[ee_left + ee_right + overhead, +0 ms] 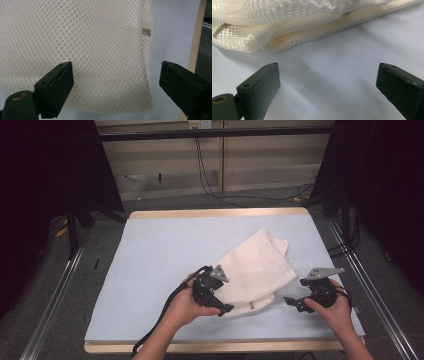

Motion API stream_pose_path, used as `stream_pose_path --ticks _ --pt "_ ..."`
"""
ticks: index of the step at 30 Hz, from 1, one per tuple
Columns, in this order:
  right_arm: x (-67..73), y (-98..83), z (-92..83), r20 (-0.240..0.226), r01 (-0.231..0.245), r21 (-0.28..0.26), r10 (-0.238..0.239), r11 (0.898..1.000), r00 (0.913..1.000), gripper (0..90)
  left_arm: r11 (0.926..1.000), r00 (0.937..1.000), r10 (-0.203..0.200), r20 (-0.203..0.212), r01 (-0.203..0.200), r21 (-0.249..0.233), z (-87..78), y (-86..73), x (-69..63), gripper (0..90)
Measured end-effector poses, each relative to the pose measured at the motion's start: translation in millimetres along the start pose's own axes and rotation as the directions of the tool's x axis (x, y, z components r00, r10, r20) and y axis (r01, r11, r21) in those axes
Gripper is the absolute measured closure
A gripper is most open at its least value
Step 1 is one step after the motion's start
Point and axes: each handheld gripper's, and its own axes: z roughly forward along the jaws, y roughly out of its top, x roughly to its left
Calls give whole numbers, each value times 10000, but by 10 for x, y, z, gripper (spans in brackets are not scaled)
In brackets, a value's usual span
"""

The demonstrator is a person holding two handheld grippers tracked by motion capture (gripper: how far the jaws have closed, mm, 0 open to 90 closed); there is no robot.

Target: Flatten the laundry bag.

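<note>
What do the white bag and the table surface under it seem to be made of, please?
Mesh bag: cream-white open-mesh fabric, probably a synthetic knit; small regular holes show all over, with a slight sheen and a stitched edge.

Table cover: a smooth, matte, pale blue-grey sheet, perhaps plastic or coated board; no grain or weave shows. The table rim beneath it looks like light wood.

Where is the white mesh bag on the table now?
In the high view the white mesh bag lies right of centre on the table, its near edge between the left tongs and the right tongs.
</note>
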Motion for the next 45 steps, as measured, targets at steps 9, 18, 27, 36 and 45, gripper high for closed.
stream_pose_path --ticks 9,18,27,36,45 --pt "0 8 3 20 58 -81 -58 10000 10000 47 9993 9997 249 14 -249 264 55 -13 0 351" --pt "11 16 11 103 18 -132 -16 9999 9999 46 9991 9979 125 637 -150 393 46 -30 10 643" --pt "24 21 27 192 132 -138 -129 9998 9997 71 9984 9973 -397 614 372 417 -88 3 66 844" --pt "92 47 73 -59 581 -229 -583 9980 9983 268 9917 9936 -1089 290 1106 -657 -462 78 231 848" --pt "167 148 84 -463 677 -520 -701 9964 9965 620 9852 9899 -1392 275 1412 -976 -542 66 327 848"
